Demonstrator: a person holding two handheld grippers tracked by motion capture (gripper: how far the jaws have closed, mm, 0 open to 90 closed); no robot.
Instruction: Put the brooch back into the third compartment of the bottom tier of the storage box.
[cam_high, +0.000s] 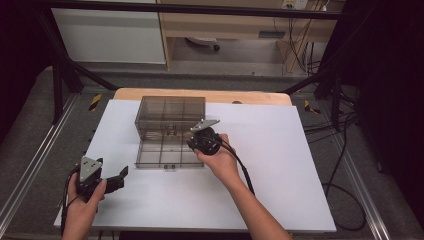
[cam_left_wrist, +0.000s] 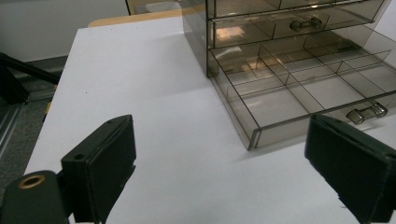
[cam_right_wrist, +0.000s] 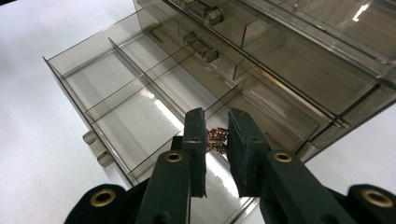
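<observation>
A smoky clear drawer cabinet (cam_high: 170, 112) stands at the table's back middle, its bottom drawer (cam_high: 165, 152) pulled out toward me. Dividers split the drawer (cam_right_wrist: 135, 93) into several compartments. My right gripper (cam_right_wrist: 217, 123) hangs over the drawer's right side, shut on a small gold and purple trinket (cam_right_wrist: 217, 139) pinched between its pads. In the high view that gripper (cam_high: 196, 142) sits at the drawer's right edge. My left gripper (cam_high: 120, 176) rests low at the front left, open, with nothing between its jaws (cam_left_wrist: 224, 140). The drawer (cam_left_wrist: 299, 93) lies ahead and to its right.
The white table top (cam_high: 280, 165) spreads wide to the right and in front of the cabinet. The drawer's metal handle (cam_left_wrist: 366, 112) juts out at its front. Upper drawers (cam_left_wrist: 280, 23) are closed. Black frame bars and cables flank the table.
</observation>
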